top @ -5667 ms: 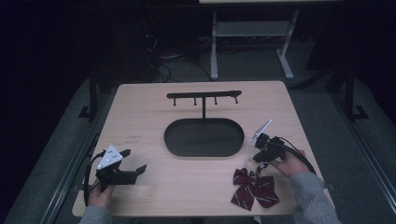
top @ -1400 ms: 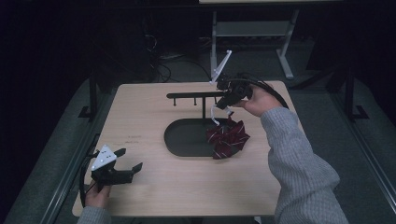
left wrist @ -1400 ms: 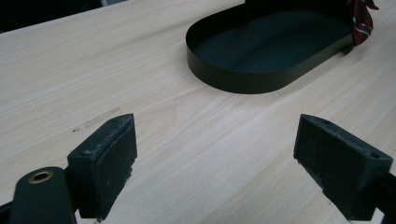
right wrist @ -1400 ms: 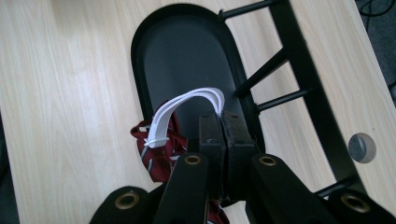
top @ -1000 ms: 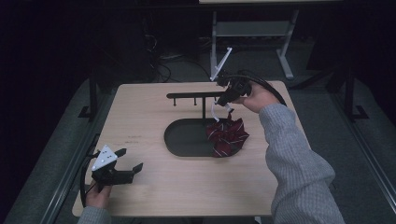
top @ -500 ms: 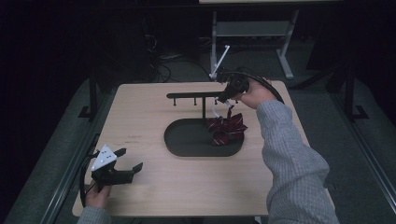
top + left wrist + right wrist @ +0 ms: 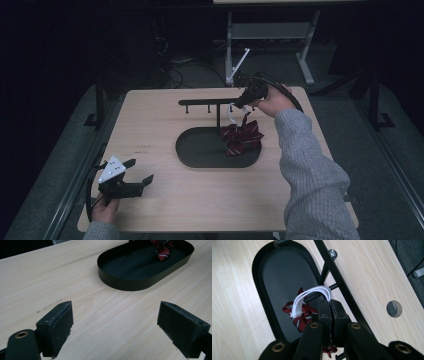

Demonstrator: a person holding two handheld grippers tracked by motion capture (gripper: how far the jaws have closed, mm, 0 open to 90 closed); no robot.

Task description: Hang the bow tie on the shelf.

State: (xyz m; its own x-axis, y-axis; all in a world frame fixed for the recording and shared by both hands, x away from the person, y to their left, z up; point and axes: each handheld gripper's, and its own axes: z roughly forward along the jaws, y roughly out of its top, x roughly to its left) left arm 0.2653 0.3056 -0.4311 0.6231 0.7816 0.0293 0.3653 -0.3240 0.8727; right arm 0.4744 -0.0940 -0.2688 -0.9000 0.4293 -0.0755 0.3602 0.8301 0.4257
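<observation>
Right gripper view: white strap [image 7: 312, 293] between closed right tongs [image 7: 329, 307].

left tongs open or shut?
Open. The left tongs show both black pads spread wide apart above bare light wooden table, gripping nothing.

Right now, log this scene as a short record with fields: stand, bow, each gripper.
table: pale wood
stand: black, oval tray base, post, top bar with pegs
bow: dark red striped, hanging over the tray's right end; whether it touches the tray is unclear
strap: white loop, over a peg, pinched by the right gripper
right gripper: shut on the strap at the bar's right end
left gripper: open, holding nothing, near the table's front left corner
</observation>
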